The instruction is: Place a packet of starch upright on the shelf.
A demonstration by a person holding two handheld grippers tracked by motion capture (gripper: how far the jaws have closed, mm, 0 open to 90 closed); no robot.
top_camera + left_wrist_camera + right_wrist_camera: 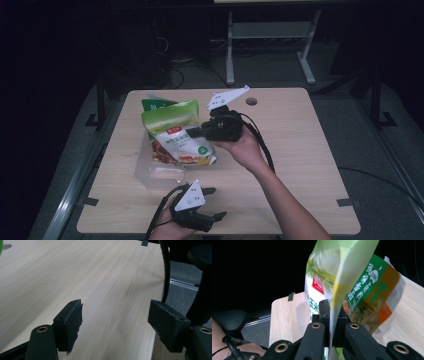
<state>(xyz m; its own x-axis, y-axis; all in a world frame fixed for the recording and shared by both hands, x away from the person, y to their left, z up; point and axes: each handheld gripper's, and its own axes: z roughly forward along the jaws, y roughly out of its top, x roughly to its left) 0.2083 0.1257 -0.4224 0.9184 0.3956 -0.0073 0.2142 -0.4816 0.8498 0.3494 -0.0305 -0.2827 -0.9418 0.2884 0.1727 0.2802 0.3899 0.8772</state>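
My right gripper [331, 322] is clamped tight on the edge of the green snack bag [178, 136], jaws pinched nearly together with the foil between them, and the bag hangs ahead of the jaws over the clear plastic container [157, 172]. My left gripper [115, 320] sits spread wide with nothing between its pads, just bare table [100, 277] ahead.

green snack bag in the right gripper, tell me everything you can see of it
The green snack bag is a glossy plastic pouch, light green on top with a red logo, white lettering and a food picture lower down. The right gripper is shut on its edge and holds it upright, tilted, above the clear plastic container on the table. A second, darker green bag stands just behind it; whether they touch is unclear.
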